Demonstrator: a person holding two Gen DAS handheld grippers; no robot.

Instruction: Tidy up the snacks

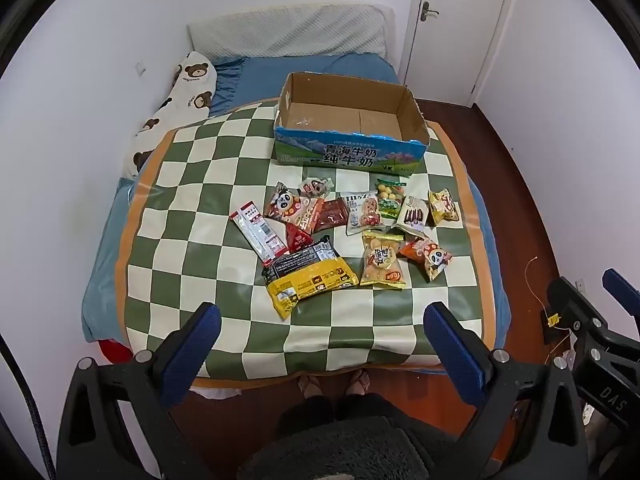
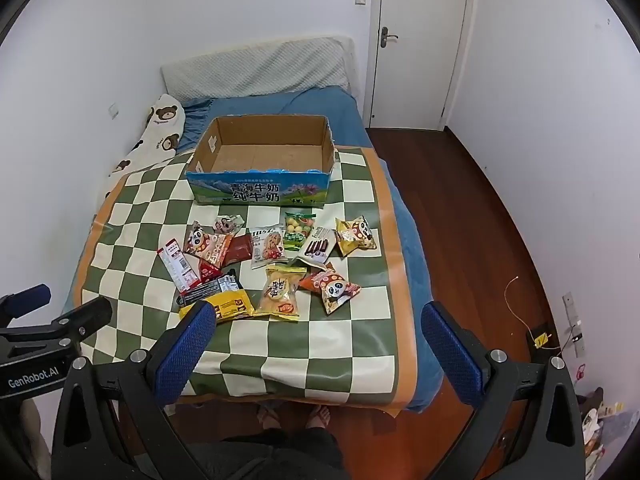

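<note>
Both grippers hung with jaws spread wide and empty above the foot of a bed, the left gripper [image 1: 322, 320] and the right gripper [image 2: 318, 320] each tilted down toward a scatter of snack packets [image 1: 344, 232] lying on a green-and-cream checked mat [image 1: 200, 216]. Beyond the packets, at the far edge of the mat, stood an open cardboard milk box [image 2: 260, 194], its floor bare. No packet was yet touched or lifted.

The first pick appeared to be the step in hand. The nearest targets were the large yellow-and-black bag [image 1: 310, 278] for the left gripper and the panda-print pouch [image 2: 336, 290] for the right. Done well, each gripper would likely come down over one packet only, pads closing across its narrow width rather than its length, since several packets overlapped and a loose grab could drag a neighbour along. The soft bedding under the mat might give, so a light press seemed wiser than a hard one.
</note>
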